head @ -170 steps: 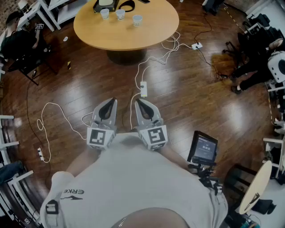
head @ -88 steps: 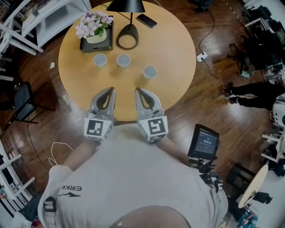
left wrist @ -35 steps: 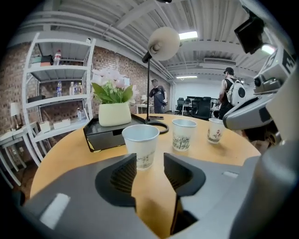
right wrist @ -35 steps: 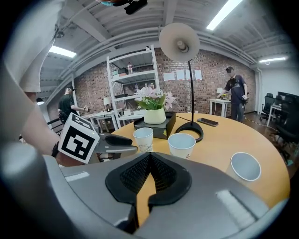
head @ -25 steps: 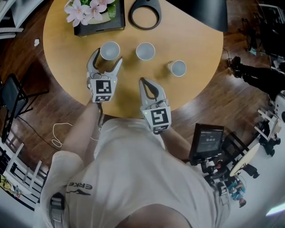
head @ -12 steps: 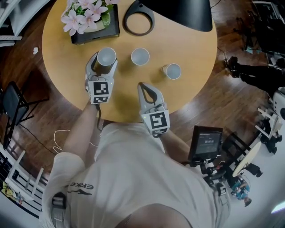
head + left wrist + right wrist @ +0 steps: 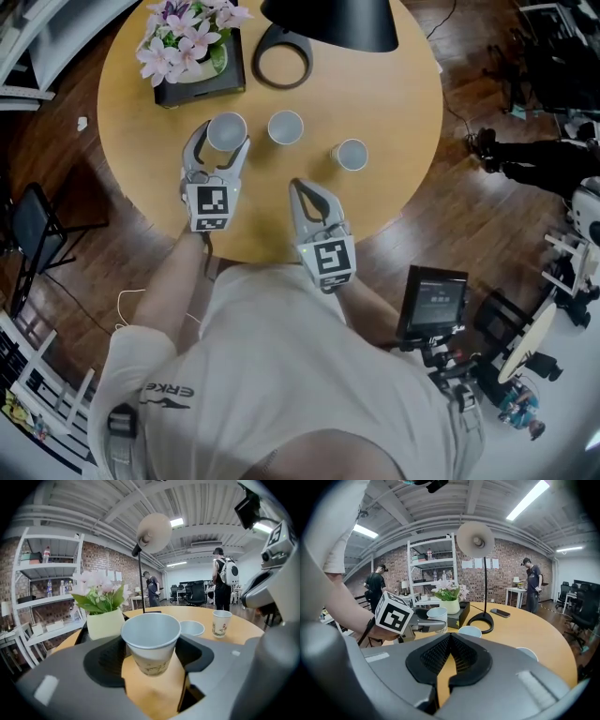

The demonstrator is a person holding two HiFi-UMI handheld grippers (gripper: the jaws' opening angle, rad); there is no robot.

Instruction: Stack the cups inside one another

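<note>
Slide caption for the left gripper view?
Left tongs, just closed on a paper cup; two more cups on the table behind.

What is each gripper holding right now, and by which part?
Left gripper: its fingers have just been closing on the leftmost paper cup, gripping its side wall just below the rim. Right gripper: shut, nothing held.

— We'd call the cup (image 7: 151,641) paper: matt white inside, a faint print outside. And the table (image 7: 394,122)?
— Smooth pale wood with a soft sheen; the floor (image 7: 487,216) is darker wood, glossier. Our right tongs (image 7: 449,644) look like matt grey plastic, their black pads (image 7: 436,656) finely gridded.
</note>
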